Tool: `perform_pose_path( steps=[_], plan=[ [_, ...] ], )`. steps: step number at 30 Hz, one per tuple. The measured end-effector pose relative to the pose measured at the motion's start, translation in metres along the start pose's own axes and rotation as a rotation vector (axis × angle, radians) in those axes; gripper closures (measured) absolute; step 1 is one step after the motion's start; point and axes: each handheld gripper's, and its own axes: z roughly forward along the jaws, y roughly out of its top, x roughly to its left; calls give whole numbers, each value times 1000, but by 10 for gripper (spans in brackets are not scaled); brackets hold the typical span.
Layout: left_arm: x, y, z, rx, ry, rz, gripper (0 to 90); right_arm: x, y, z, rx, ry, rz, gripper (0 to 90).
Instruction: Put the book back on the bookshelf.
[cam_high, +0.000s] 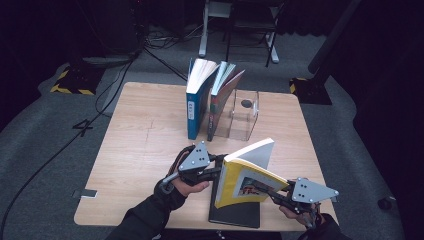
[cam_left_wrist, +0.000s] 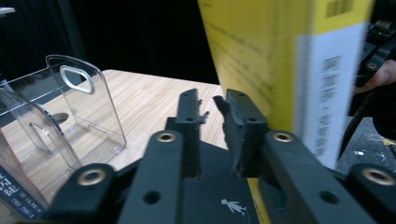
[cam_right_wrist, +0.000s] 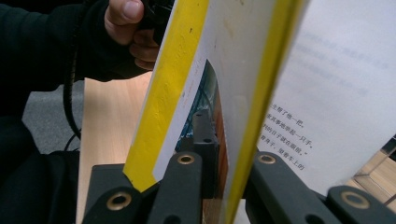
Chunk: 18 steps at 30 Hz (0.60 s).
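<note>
Bookend (cam_high: 245, 116) clear, behind yellow book (cam_high: 247, 175); 2 books (cam_high: 210, 97) upright beside it.

A wooden table (cam_high: 140, 150) stands on grey carpet (cam_high: 45, 140). Beyond its far edge, cables (cam_high: 155, 47) and chair legs (cam_high: 205, 35) fade into darkness.

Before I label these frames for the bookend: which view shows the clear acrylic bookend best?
The left gripper view: the clear acrylic bookend is near, with its upright plate and cut-out hole plain. The high view shows it whole but small, beside the standing books. The right gripper view catches a corner.
</note>
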Motion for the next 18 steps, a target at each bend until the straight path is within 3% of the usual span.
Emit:
perform_pose_path(
  steps=[2,6,14,18],
  plan=[
    [-3,-2,2,21,39,12,666,2,0,-1,2,6,-4,864],
    [-6,-4,2,28,54,11,636,3,1,-3,4,12,-6,865],
    [-10,-13,-2,79,72,18,581,4,1,-3,3,22,-3,865],
    [-9,-19,-7,97,52,20,549,4,1,-4,4,27,-3,864]
  ],
)
